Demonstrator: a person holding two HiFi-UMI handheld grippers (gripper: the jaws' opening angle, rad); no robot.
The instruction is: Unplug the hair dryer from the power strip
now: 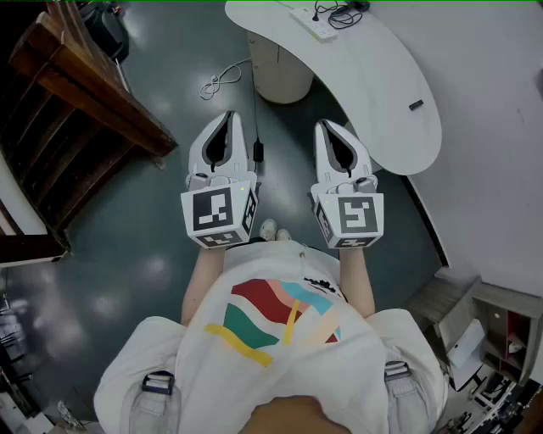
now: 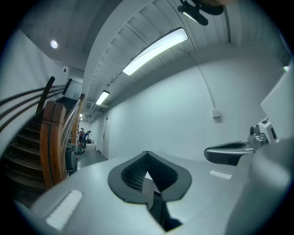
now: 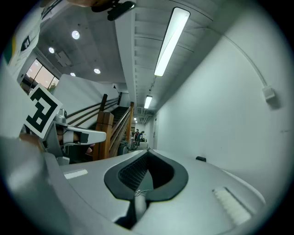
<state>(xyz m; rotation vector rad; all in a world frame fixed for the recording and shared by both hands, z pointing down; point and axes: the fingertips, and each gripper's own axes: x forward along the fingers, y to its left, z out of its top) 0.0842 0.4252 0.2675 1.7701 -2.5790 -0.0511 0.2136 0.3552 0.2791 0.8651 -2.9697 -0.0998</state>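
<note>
A white power strip (image 1: 312, 24) lies on the curved white table (image 1: 399, 102) at the top of the head view, with a tangle of black cord (image 1: 341, 12) beside it; the hair dryer itself is not clearly visible. My left gripper (image 1: 227, 114) and right gripper (image 1: 327, 124) are held side by side, level, over the floor in front of the table. Both are shut with nothing between the jaws. In the left gripper view its jaws (image 2: 147, 154) point down a corridor along a white wall. The right gripper (image 3: 148, 152) faces the same corridor.
A wooden staircase (image 1: 76, 110) rises at the left. The table's round white pedestal (image 1: 280, 75) stands ahead, with a white cable (image 1: 219, 81) and a black cord with a plug block (image 1: 258, 151) on the dark floor. A small black object (image 1: 416, 105) lies on the table.
</note>
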